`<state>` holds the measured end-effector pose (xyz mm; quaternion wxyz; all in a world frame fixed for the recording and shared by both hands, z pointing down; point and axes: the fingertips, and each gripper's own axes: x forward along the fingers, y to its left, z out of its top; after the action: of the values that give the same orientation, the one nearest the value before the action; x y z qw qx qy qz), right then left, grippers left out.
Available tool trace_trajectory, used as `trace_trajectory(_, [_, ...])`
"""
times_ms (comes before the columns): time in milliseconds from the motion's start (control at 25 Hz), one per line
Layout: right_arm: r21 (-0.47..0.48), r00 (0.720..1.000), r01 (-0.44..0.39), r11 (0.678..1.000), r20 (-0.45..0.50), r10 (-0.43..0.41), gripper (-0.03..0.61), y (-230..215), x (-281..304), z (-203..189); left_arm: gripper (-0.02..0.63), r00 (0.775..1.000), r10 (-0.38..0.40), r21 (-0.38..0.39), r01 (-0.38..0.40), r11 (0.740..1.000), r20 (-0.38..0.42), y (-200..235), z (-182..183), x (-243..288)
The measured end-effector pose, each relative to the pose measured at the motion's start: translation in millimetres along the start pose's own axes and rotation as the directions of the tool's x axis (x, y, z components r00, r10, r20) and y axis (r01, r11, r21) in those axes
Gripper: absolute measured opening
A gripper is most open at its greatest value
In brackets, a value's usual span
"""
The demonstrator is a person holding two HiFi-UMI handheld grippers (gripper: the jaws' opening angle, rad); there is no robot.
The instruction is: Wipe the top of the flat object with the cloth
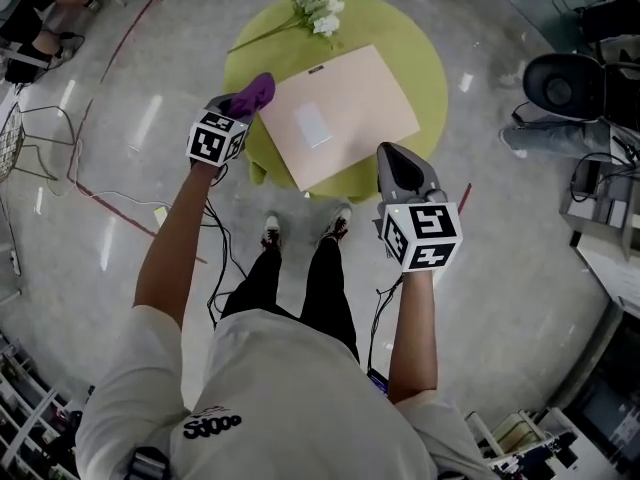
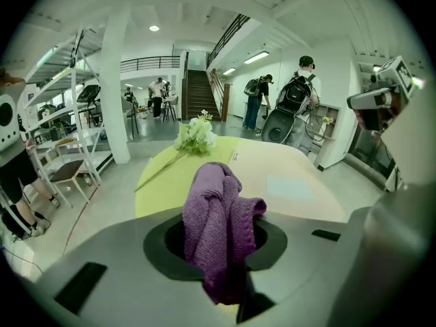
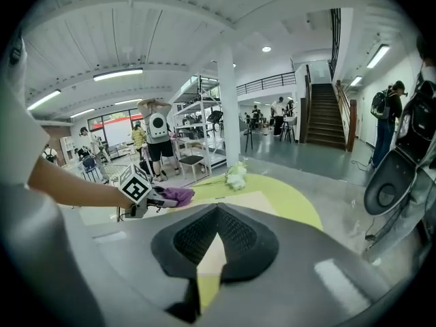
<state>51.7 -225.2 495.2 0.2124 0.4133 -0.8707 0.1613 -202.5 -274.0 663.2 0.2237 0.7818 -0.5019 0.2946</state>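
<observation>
lower end of cloth (image 2: 215, 203) hidden in left hand-held gripper (image 2: 212, 242), label (image 1: 316, 69) on board (image 1: 345, 118) unreadably small

A large open workshop hall (part lab, it seems): polished grey floor (image 1: 500, 268), metal shelving racks (image 3: 196, 107), a far staircase (image 2: 198, 94), a balcony railing (image 2: 153, 62).
</observation>
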Motion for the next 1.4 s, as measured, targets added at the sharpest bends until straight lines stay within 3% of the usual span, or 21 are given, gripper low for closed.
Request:
trace_trajectory(120, [0.019,1.0,0.017,1.0,-0.007,-0.017,0.009,-4.5,-4.2,-7.4,0.094,1.0,-0.014,0.025,0.013,1.0,0.011,-10.9,-2.5,2.5])
trace_trajectory(320, [0.04,0.999,0.043,0.998,-0.013,-0.043,0.009,-3.5,-11.3,-16.1,0.094,0.996,-0.088,0.142,0.09,0.986,-0.023,-57.9,-8.7,-1.6])
trace_trajectory(560, [0.059,0.998,0.07,0.996,0.004,-0.07,0.009,1.4,-25.1,-20.8,0.092,0.967,-0.249,0.133,0.254,0.958,-0.054,-140.4,-23.9,-13.9])
trace_trajectory(680, [0.08,0.996,0.088,0.993,0.005,-0.089,0.009,-3.6,-32.1,-25.5,0.092,0.942,-0.322,0.167,0.334,0.928,-0.093,-181.0,-29.8,-19.0])
trace_trajectory(840, [0.103,0.994,0.112,0.988,0.005,-0.113,0.009,-11.8,-37.6,-31.7,0.092,0.9,-0.4,0.28,0.435,0.855,-0.175,-224.8,-33.4,-16.9])
trace_trajectory(960, [0.117,0.991,0.131,0.984,0.001,-0.132,0.009,-19.8,-45.1,-35.6,0.092,0.89,-0.401,0.352,0.454,0.818,-0.216,-239.8,-27.4,-10.6])
trace_trajectory(1120, [0.131,0.989,0.145,0.981,-0.004,-0.146,0.009,-33.6,-47.6,-37.5,0.093,0.906,-0.376,0.324,0.421,0.847,-0.193,-224.6,-5.9,12.3])
trace_trajectory(1400, [0.144,0.99,0.139,0.98,-0.023,-0.138,0.009,-50.4,-33.4,-40.1,0.105,0.936,-0.316,0.172,0.341,0.924,-0.158,-155.4,26.2,47.9])
